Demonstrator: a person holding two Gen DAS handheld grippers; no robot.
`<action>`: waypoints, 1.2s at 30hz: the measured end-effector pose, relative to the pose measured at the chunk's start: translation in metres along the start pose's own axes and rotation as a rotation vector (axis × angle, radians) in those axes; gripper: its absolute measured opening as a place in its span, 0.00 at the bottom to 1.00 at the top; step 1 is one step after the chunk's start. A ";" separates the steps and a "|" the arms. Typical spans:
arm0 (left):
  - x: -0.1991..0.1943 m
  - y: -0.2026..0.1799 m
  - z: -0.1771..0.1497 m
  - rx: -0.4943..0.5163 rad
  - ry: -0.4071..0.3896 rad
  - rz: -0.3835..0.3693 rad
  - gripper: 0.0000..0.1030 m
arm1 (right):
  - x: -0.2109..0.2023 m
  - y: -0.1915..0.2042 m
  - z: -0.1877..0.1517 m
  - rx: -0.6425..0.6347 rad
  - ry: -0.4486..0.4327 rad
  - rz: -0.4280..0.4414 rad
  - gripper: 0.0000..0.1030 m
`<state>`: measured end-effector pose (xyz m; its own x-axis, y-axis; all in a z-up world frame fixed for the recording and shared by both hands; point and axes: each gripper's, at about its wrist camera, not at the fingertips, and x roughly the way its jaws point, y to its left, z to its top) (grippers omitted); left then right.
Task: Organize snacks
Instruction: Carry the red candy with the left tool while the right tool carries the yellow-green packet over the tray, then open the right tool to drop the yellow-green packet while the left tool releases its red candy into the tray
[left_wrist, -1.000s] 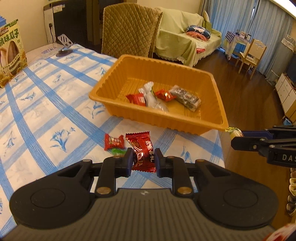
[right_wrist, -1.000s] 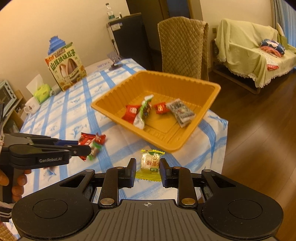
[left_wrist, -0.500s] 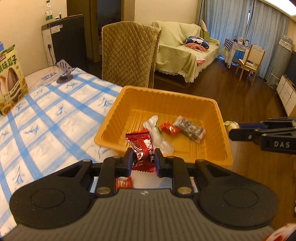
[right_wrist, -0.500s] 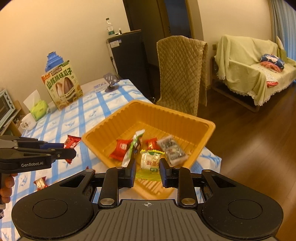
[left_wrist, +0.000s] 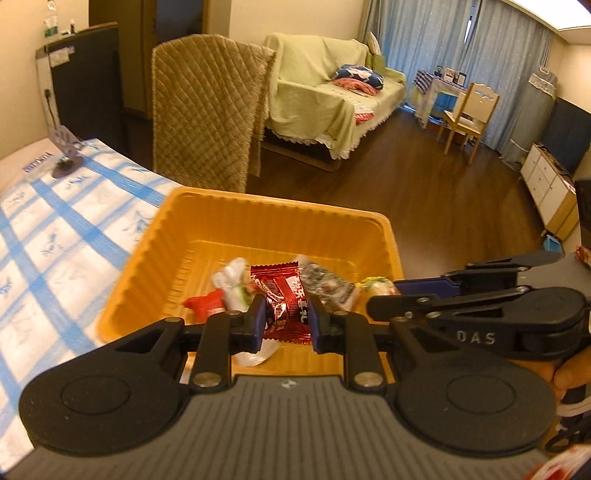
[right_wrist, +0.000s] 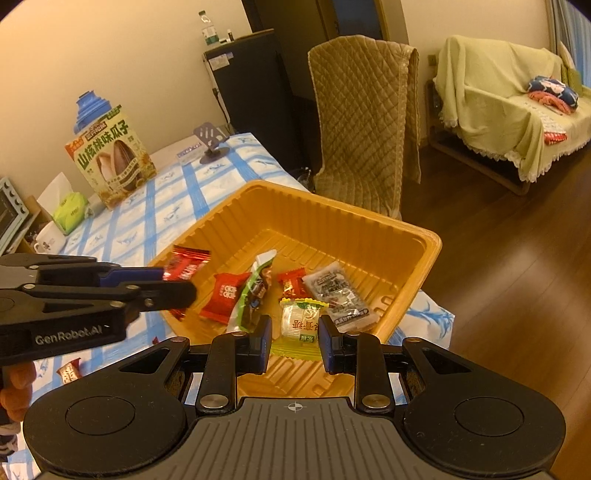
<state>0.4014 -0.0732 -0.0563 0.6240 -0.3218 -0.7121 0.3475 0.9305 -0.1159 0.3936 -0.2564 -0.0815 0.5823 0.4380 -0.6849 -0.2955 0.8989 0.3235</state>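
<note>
Left wrist view: the left gripper (left_wrist: 285, 320) is clamped on a red candy (left_wrist: 281, 301), held upright with its long axis vertical, above the orange tray (left_wrist: 155, 251).
Right wrist view: the right gripper (right_wrist: 294, 341) is seen with its fingers parted on either side of a green candy (right_wrist: 298, 325); whether the pads touch it cannot be told.
Green candy: long axis running away from the camera, lower end over the near rim of the tray.
Tray contents: a red packet (right_wrist: 225, 297), a long clear wrapper (right_wrist: 255, 290) lying lengthwise toward the far wall, a small red candy (right_wrist: 293, 288) and a grey packet (right_wrist: 338, 293) set diagonally.
Tray place: on the table (right_wrist: 173, 206), at its corner.
Loose candy: one piece (right_wrist: 69, 370) is left on the table, beside the tray.
</note>
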 end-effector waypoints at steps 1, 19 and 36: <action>0.005 -0.002 0.000 -0.003 0.007 -0.005 0.21 | 0.001 -0.002 0.001 0.000 0.003 0.000 0.27; 0.054 -0.008 -0.002 -0.058 0.122 -0.009 0.21 | 0.010 -0.033 0.010 0.009 0.027 0.028 0.27; 0.023 0.007 0.005 -0.123 0.101 0.071 0.23 | 0.016 -0.031 0.027 -0.066 0.105 0.110 0.27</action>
<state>0.4220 -0.0745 -0.0695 0.5682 -0.2413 -0.7867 0.2130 0.9666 -0.1426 0.4324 -0.2765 -0.0849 0.4622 0.5267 -0.7135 -0.4039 0.8413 0.3594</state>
